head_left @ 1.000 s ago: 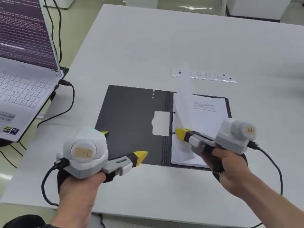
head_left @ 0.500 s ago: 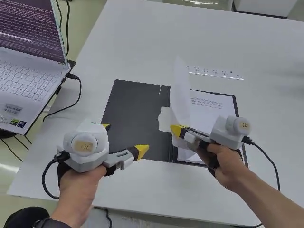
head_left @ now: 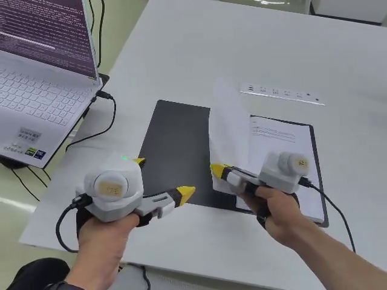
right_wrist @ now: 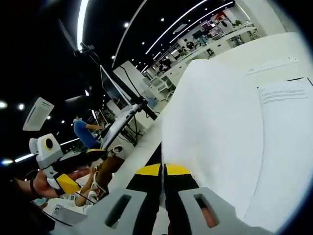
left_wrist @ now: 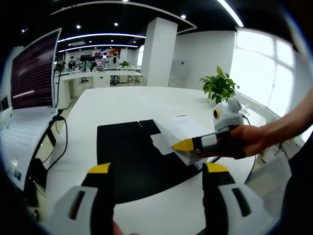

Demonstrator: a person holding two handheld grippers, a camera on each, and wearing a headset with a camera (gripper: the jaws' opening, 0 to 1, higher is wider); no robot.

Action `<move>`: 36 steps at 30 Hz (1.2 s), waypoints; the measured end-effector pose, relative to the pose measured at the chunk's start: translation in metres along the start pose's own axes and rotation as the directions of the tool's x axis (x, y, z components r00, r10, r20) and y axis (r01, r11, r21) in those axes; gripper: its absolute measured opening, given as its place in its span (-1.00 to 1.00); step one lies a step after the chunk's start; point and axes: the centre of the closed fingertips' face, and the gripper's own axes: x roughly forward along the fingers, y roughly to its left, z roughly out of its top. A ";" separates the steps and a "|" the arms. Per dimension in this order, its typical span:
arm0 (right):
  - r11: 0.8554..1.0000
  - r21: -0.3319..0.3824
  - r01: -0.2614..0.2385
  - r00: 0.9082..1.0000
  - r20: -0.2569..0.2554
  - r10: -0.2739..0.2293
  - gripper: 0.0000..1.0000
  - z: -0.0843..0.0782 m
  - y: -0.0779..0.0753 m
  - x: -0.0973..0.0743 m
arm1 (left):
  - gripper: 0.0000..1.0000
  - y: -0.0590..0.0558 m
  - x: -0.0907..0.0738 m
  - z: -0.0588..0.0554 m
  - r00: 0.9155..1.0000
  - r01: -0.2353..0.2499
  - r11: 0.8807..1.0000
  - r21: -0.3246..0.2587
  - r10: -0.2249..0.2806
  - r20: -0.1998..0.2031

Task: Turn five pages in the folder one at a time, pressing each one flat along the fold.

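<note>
A black folder (head_left: 175,145) lies open on the white table (head_left: 181,54). One white page (head_left: 230,133) stands lifted over the fold and leans left. My right gripper (head_left: 216,170) is shut on that page's lower edge; in the right gripper view the sheet (right_wrist: 215,132) runs up from the closed jaws (right_wrist: 164,170). My left gripper (head_left: 162,176) hovers open at the folder's near left corner, holding nothing. In the left gripper view its tips (left_wrist: 156,169) frame the black cover (left_wrist: 127,156), with the right gripper (left_wrist: 183,145) and the page beyond.
A printed sheet (head_left: 284,151) lies flat in the folder's right half. An open laptop (head_left: 42,78) sits at the left with a black cable (head_left: 97,130) trailing toward the folder. A white strip (head_left: 281,93) lies behind the folder. The table's front edge is close to both hands.
The lifted page has swung from near edge-on to broad and leaning left over the fold, carried by the right gripper. The left gripper stays open in about the same place.
</note>
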 end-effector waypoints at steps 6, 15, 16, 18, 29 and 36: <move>1.000 0.004 -0.016 0.999 -0.028 0.016 -1.00 -0.010 0.006 0.014 | 0.48 0.006 -0.002 -0.004 1.000 -0.006 1.000 -0.009 0.006 -0.005; 0.999 0.042 -0.011 0.998 -0.054 0.013 -1.00 -0.021 0.003 0.033 | 0.47 0.016 -0.004 -0.007 1.000 -0.019 0.999 -0.029 0.019 -0.003; 0.999 0.043 -0.008 0.998 -0.057 0.010 -1.00 -0.022 0.003 0.035 | 0.47 0.016 -0.004 -0.008 1.000 -0.019 0.999 -0.029 0.019 -0.005; 0.999 0.050 -0.004 0.998 -0.062 0.008 -1.00 -0.024 0.002 0.039 | 0.47 0.017 -0.004 -0.010 1.000 -0.020 1.000 -0.021 0.020 -0.011; 0.990 0.137 0.042 0.996 -0.083 -0.031 -1.00 -0.041 -0.014 0.054 | 0.46 0.021 -0.003 -0.018 1.000 -0.015 0.999 -0.029 0.014 -0.028; 0.987 0.139 0.082 0.990 -0.122 -0.065 -0.99 -0.054 -0.023 0.060 | 0.46 0.024 -0.003 -0.020 0.999 -0.018 1.000 -0.019 0.017 -0.040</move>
